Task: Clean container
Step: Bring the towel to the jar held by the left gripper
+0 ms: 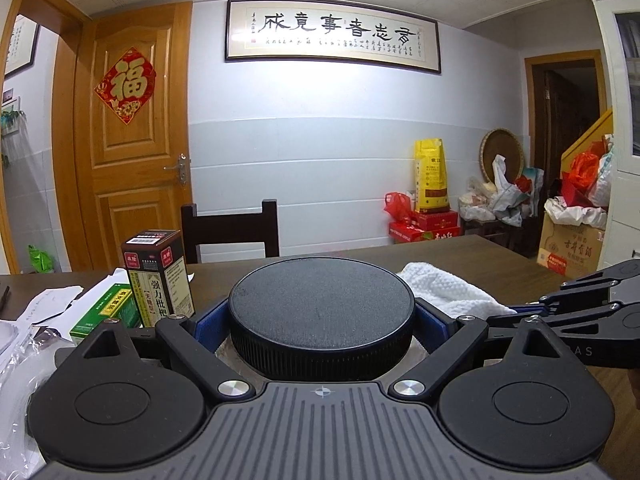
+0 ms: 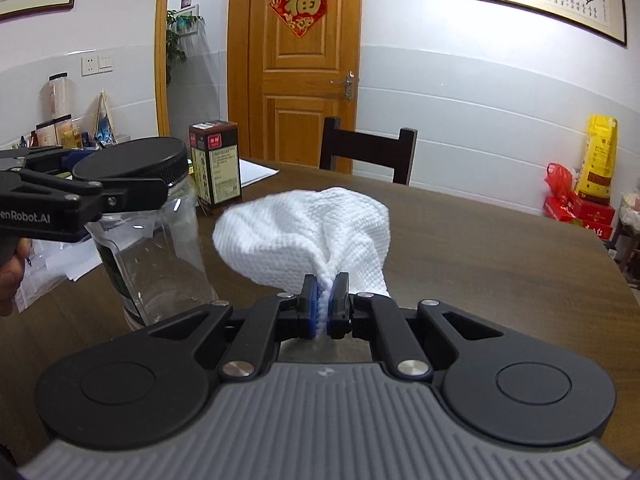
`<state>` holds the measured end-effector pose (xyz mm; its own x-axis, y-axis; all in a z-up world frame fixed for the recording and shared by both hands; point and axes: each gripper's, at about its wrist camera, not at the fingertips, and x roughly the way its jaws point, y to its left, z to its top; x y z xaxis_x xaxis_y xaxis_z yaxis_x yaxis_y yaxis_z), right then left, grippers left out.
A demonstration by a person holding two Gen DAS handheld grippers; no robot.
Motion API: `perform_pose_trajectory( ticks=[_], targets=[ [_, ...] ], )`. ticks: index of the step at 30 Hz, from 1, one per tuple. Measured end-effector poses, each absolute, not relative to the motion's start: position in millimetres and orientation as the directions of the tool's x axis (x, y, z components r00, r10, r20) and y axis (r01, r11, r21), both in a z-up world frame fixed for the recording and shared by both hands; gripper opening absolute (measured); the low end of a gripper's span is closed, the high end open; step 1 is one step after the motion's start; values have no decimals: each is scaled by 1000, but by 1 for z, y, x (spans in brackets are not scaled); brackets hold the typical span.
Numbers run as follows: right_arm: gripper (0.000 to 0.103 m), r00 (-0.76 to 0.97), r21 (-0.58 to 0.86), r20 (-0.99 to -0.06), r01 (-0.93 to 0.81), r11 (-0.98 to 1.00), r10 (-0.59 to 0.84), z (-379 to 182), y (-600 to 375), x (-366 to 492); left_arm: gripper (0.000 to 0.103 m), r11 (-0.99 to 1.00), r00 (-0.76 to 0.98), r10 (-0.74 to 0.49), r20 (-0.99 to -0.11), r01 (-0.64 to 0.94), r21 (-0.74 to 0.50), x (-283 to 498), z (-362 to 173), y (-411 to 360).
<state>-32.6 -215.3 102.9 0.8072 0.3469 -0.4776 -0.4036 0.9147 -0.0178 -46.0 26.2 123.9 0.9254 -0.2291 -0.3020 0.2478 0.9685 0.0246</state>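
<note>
A clear glass jar [image 2: 156,256] with a black screw lid [image 2: 132,162] stands on the brown table. My left gripper [image 1: 322,320] is shut on the jar just under the lid [image 1: 320,300], its blue pads on both sides; it also shows in the right wrist view [image 2: 120,196]. My right gripper [image 2: 324,304] is shut on a white textured cloth [image 2: 308,236], which bulges forward to the right of the jar, close to it but apart. The cloth [image 1: 444,292] and the right gripper [image 1: 516,314] show at the right in the left wrist view.
A tall dark medicine box [image 2: 216,164] stands behind the jar, a green box [image 1: 106,310] and loose papers [image 1: 44,308] lie to the left. A dark chair [image 2: 368,152] stands at the table's [image 2: 500,264] far edge. Bags and cartons sit on the floor at right.
</note>
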Motion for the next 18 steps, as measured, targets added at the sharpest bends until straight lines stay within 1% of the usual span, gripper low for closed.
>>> perform_pose_trajectory(
  ticks=[6, 11, 18],
  targets=[
    [8, 804, 7, -484, -391, 920, 345, 99, -224, -48, 95, 955, 911, -273, -310, 296, 29, -66, 119, 31],
    [8, 800, 20, -481, -398, 917, 358, 101, -225, -58, 95, 951, 903, -286, -320, 310, 24, -77, 114, 32],
    [8, 783, 79, -463, -431, 899, 416, 109, -228, -73, 95, 932, 879, -335, -340, 361, 16, -89, 103, 35]
  ],
)
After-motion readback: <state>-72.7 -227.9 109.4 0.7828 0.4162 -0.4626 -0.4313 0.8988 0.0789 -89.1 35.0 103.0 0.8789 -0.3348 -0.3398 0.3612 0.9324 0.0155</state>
